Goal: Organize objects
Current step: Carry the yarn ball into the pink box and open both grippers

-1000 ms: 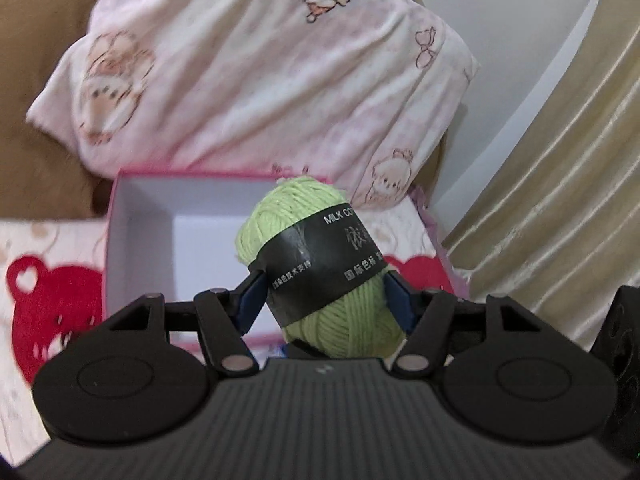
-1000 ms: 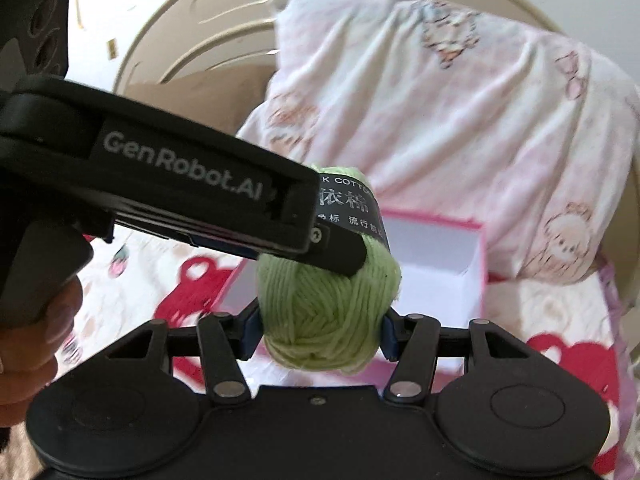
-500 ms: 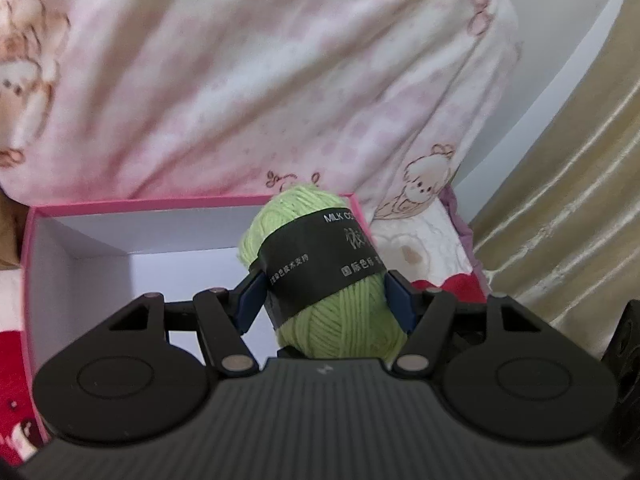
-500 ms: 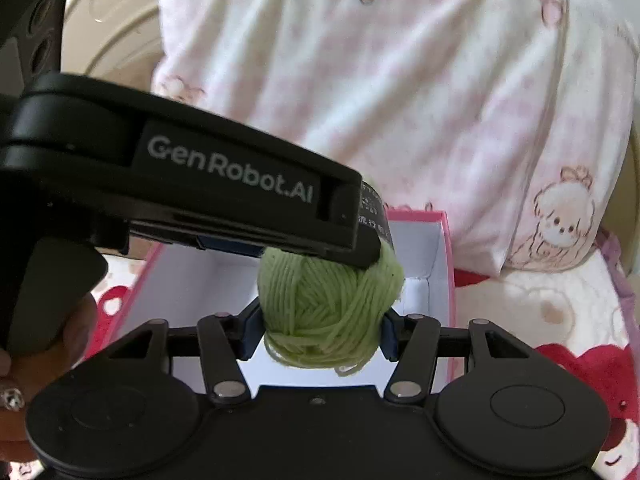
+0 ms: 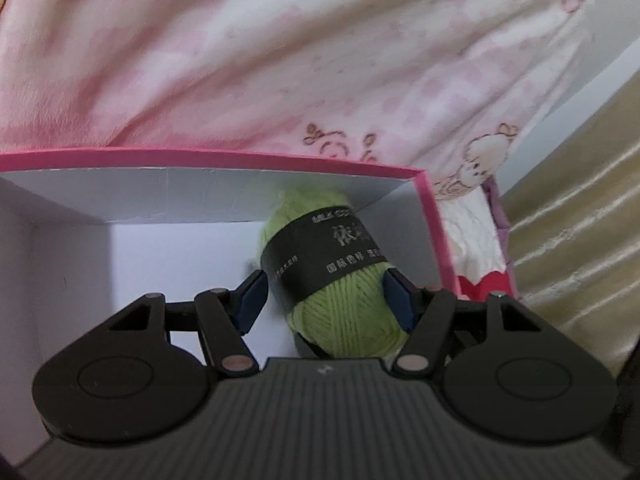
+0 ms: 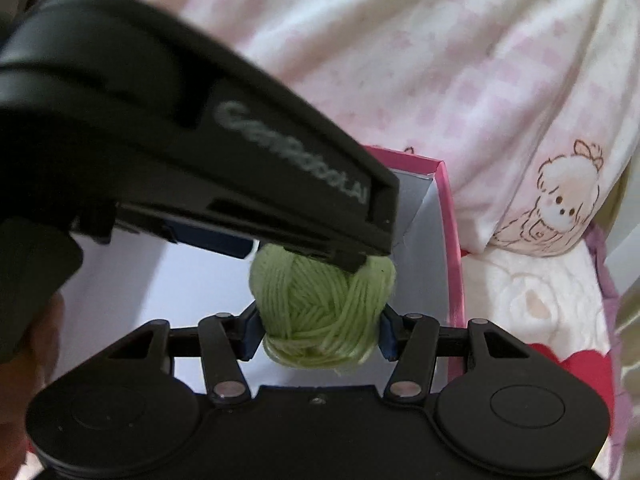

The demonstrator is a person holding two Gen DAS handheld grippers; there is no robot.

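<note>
Behind everything, a pink-and-white pillow [image 5: 280, 52] leans over the far side of the pink box [image 5: 208, 159], which sits open on the bedding, probably as the place where loose items are being gathered. Over the box's white interior, near its right wall, a ball of green yarn [image 5: 340, 304] with a black paper band is carried by both tools at once, likely so the soft ball does not roll or slip while it goes in. On the left gripper [image 5: 325, 294] the jaws stand partly closed, their blue pads pressing the ball's sides at the band. On the right gripper [image 6: 318, 330] the jaws are likewise narrowed, pinching the ball's lower end.
</note>
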